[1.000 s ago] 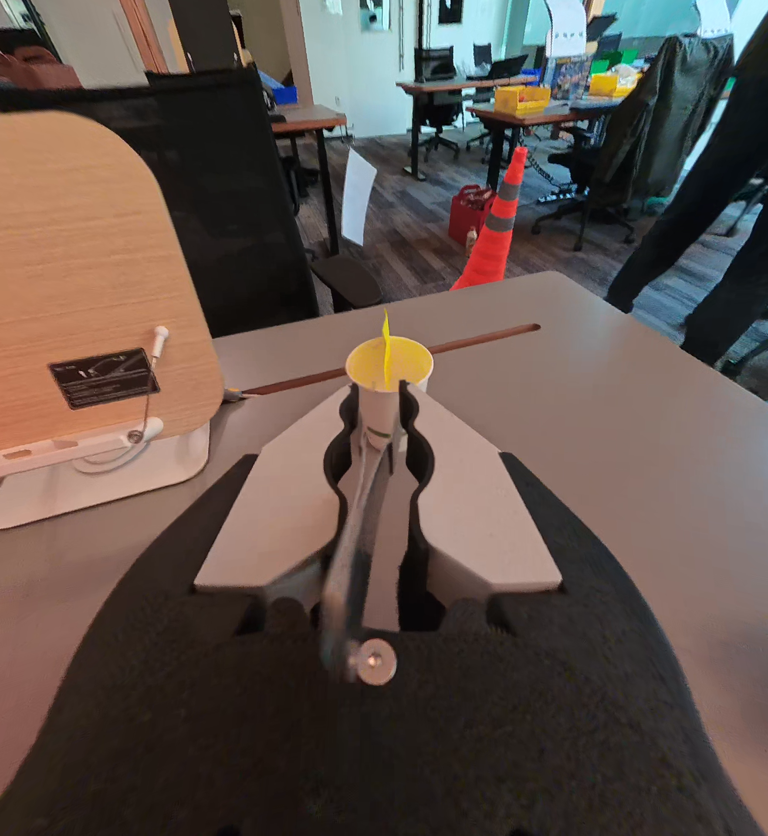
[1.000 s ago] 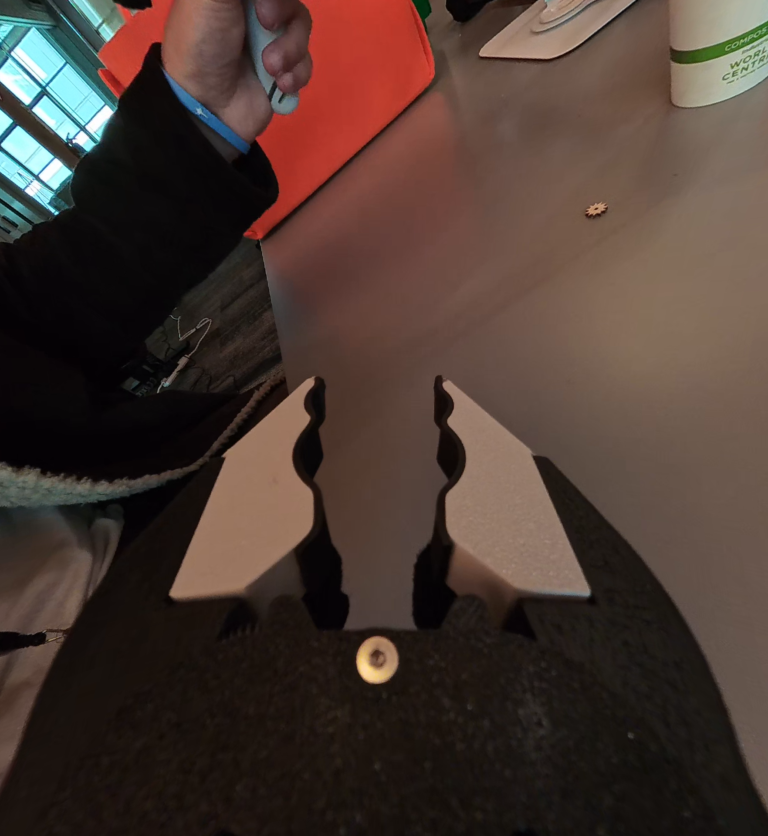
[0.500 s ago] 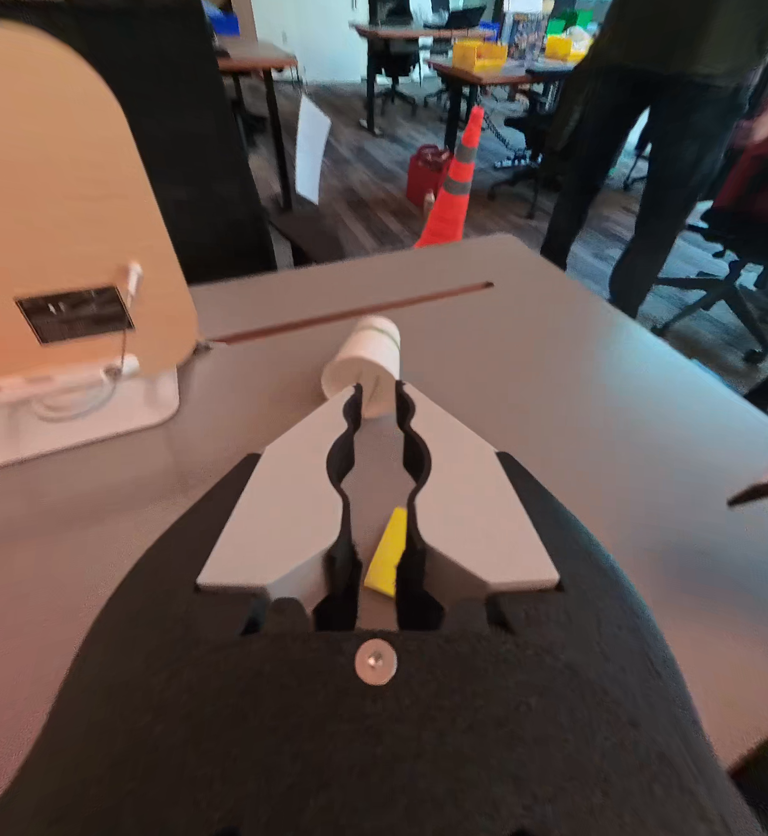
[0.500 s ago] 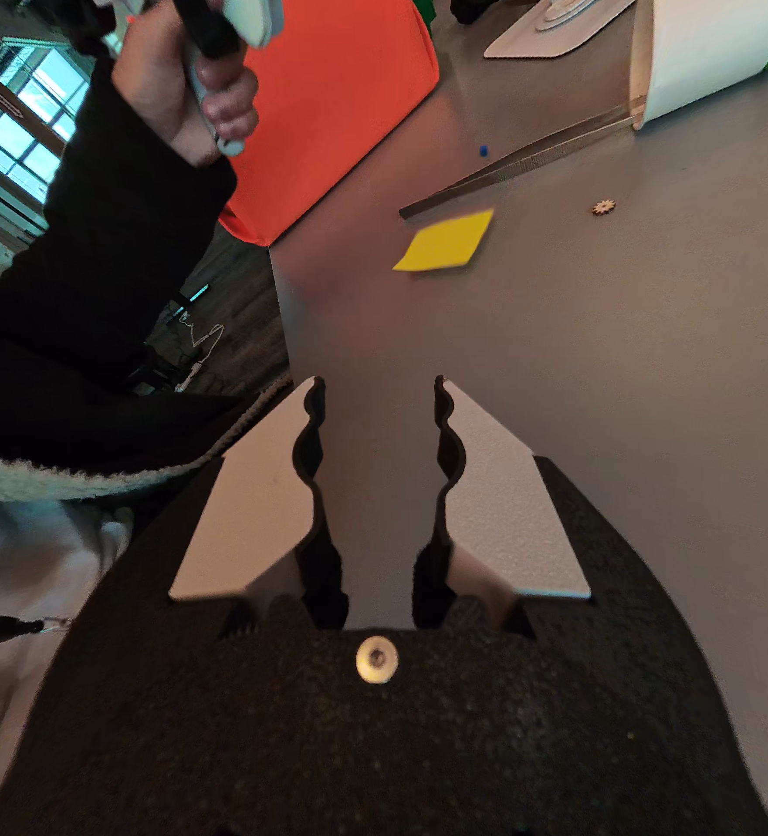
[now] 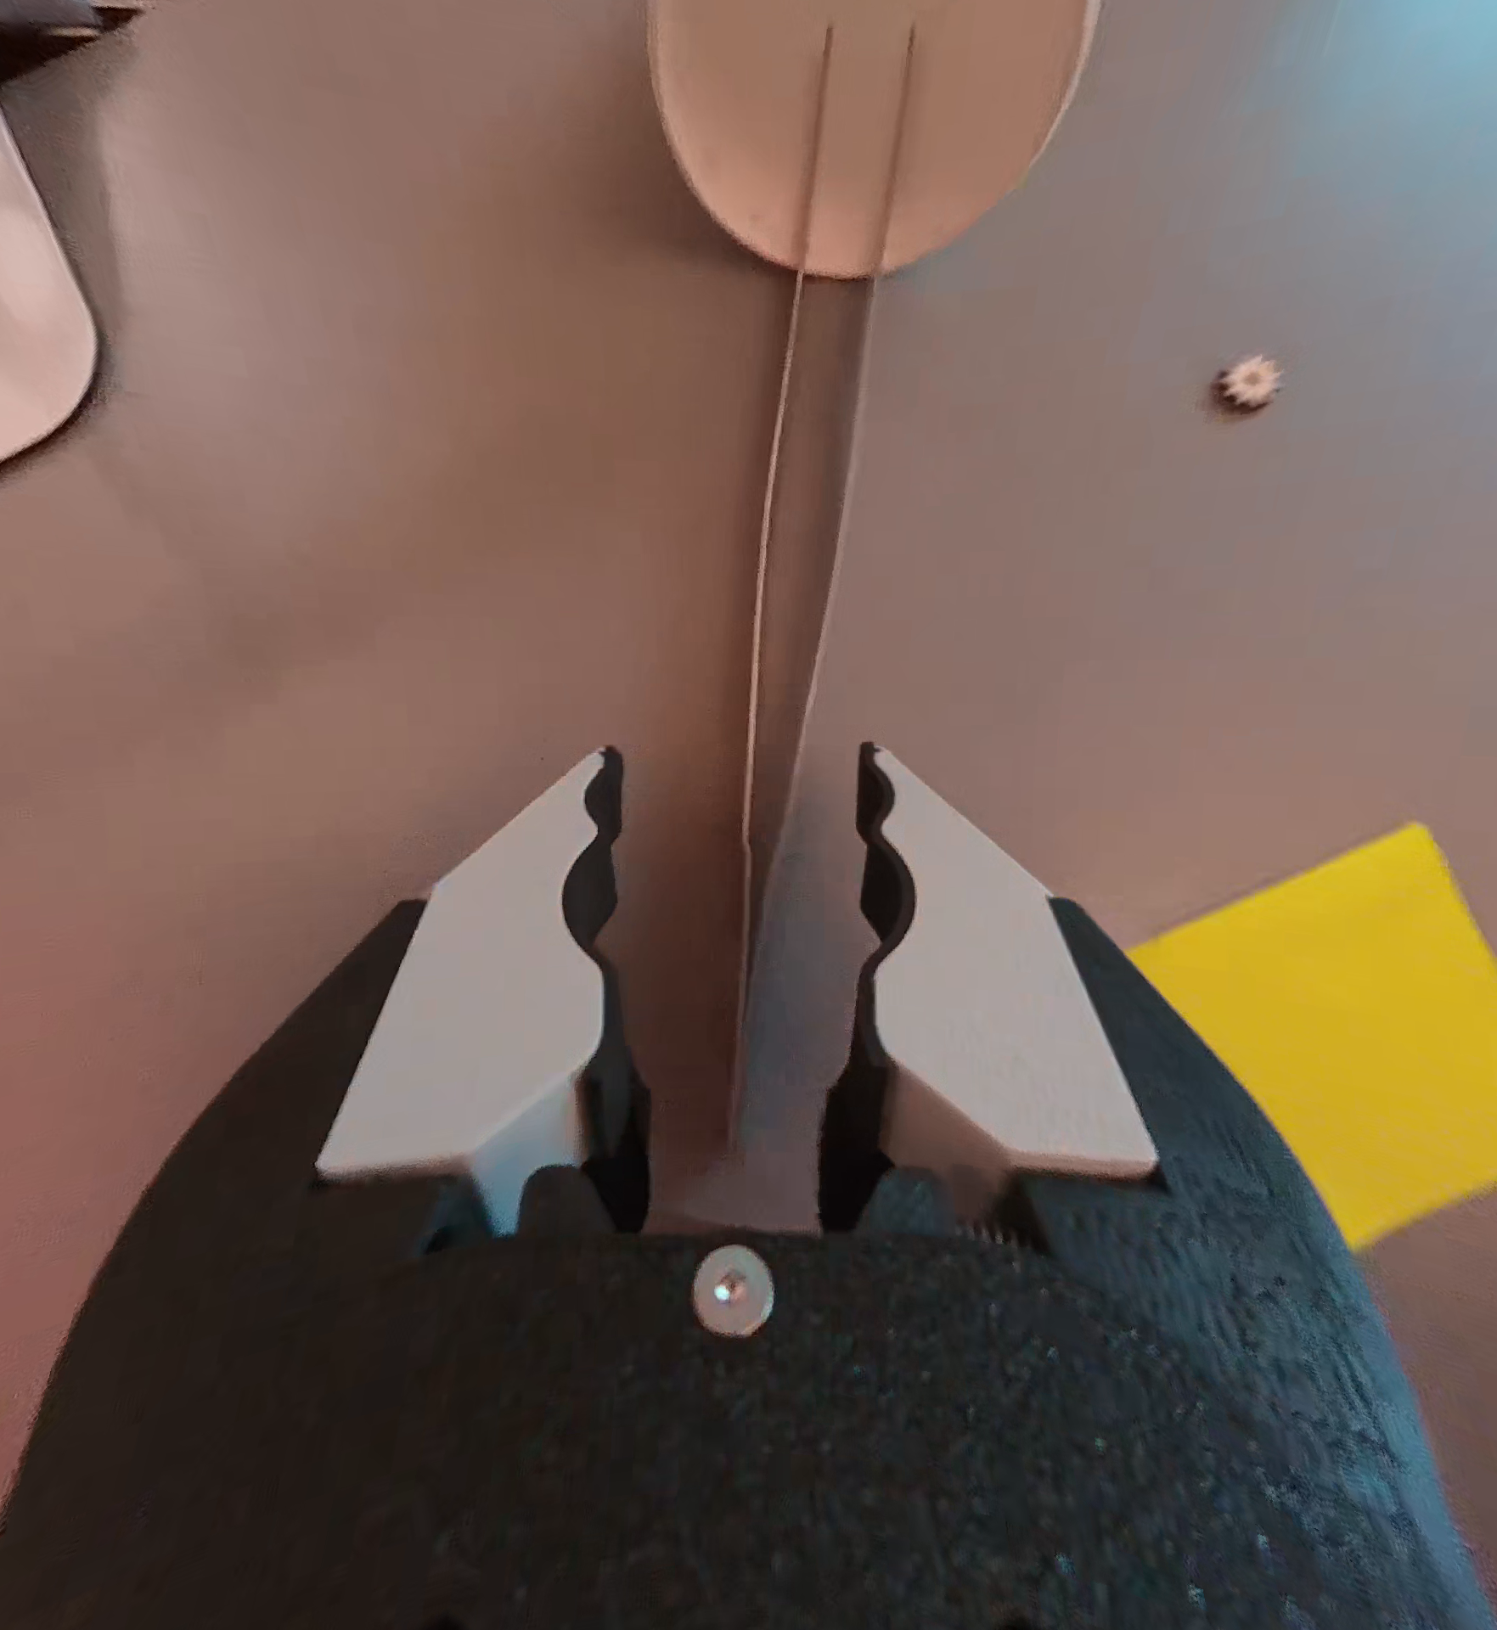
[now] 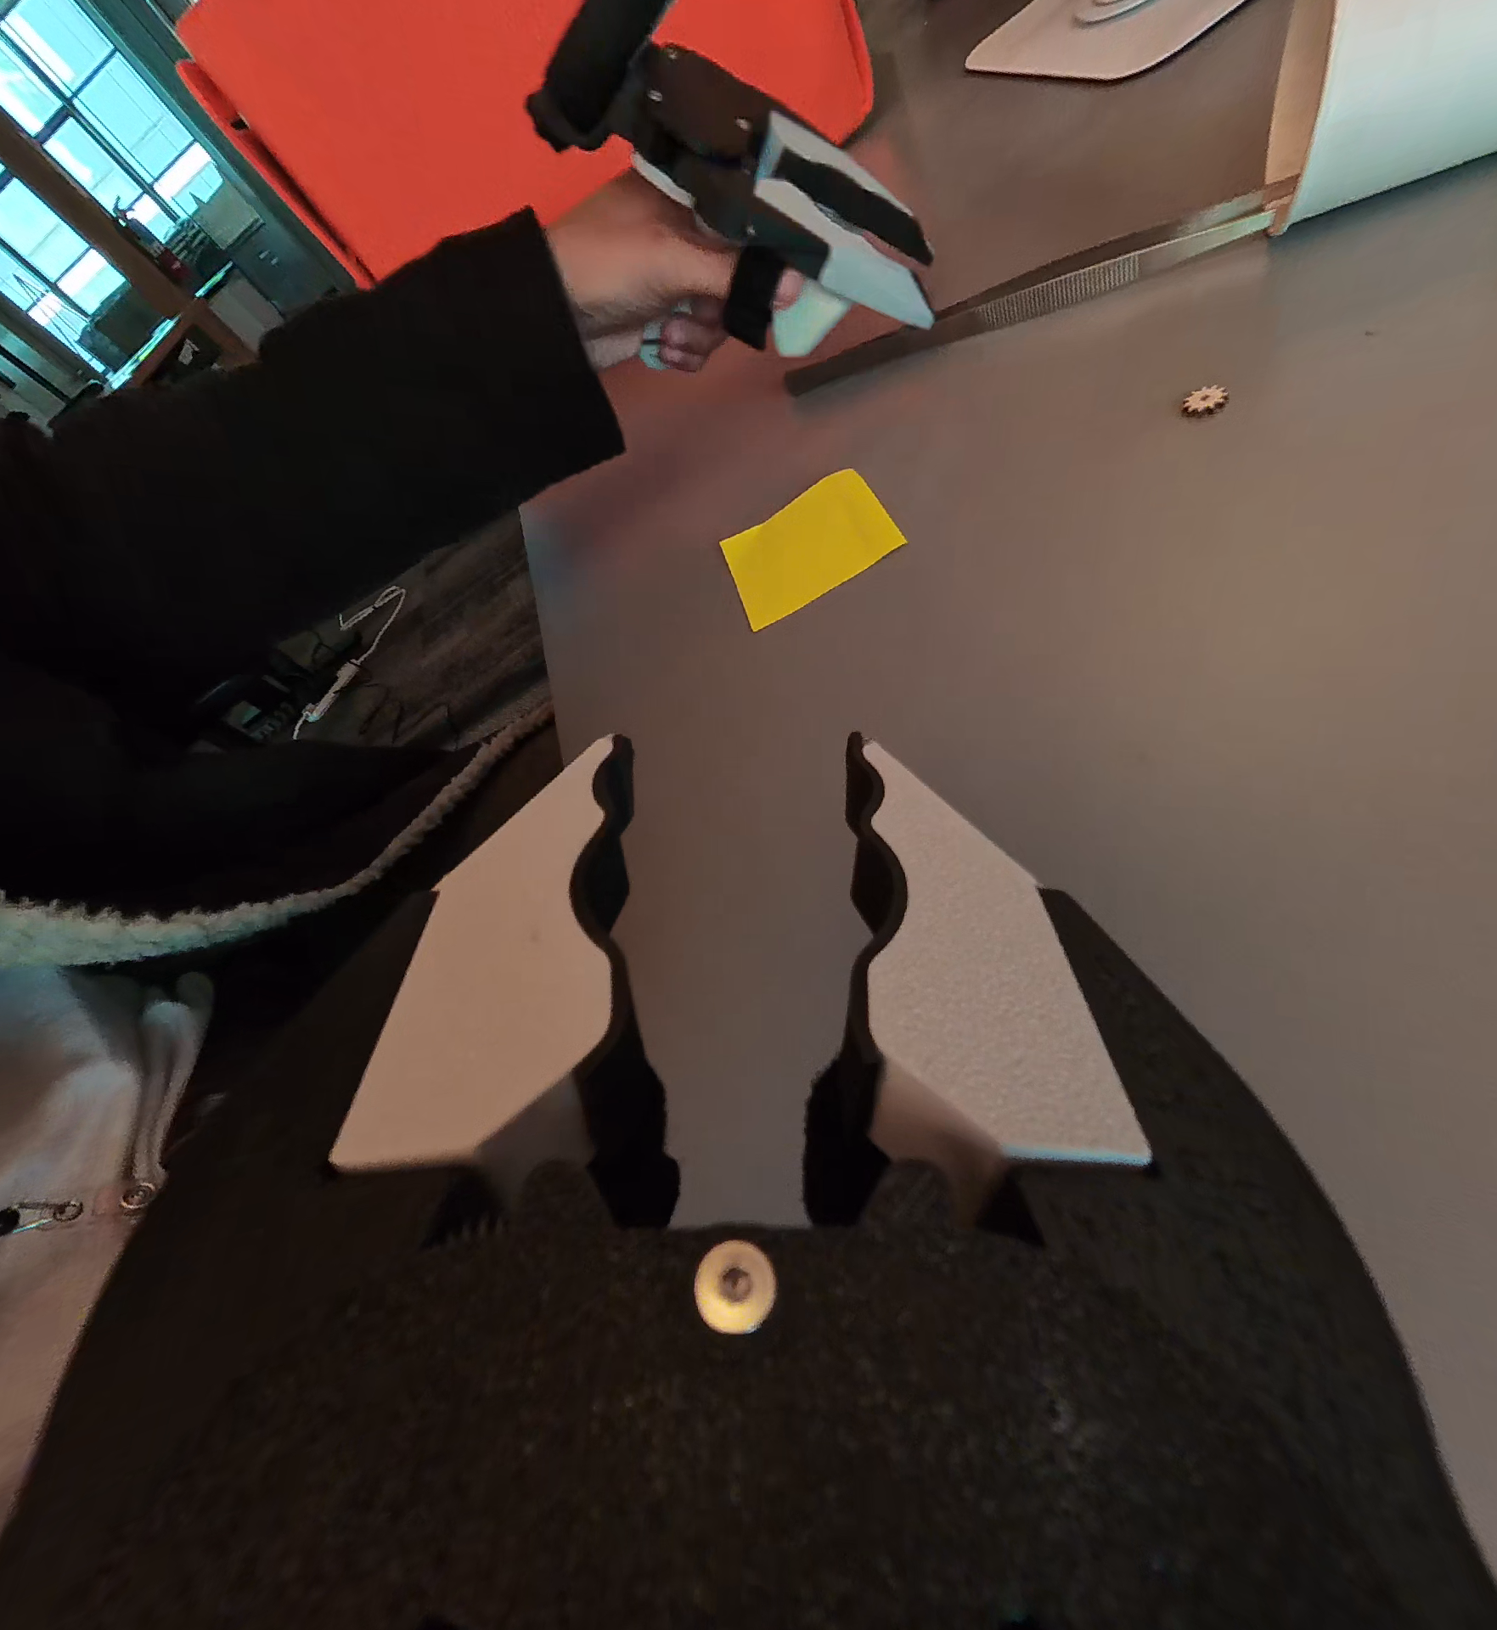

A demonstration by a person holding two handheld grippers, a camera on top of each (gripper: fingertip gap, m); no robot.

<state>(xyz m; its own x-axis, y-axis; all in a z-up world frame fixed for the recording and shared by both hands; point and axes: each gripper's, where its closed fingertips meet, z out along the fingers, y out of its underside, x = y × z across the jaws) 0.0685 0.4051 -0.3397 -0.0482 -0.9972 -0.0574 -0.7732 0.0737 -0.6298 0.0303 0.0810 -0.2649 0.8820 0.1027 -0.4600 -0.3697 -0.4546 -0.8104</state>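
both claws released over the grey table

left wrist view: our left gripper [image 5: 736, 767] gapes, empty, straddling a thin metal strip [image 5: 802, 564] running into a tipped paper cup [image 5: 868, 132] (yellow note [image 5: 1362, 1032] alongside).

right wrist view: our right gripper [image 6: 736, 750] spread, empty, above bare table [image 6: 1168, 706].

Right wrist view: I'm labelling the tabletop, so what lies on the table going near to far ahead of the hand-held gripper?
Right hand-held gripper → yellow note → small wooden gear → thin metal strip → white cup on its side.
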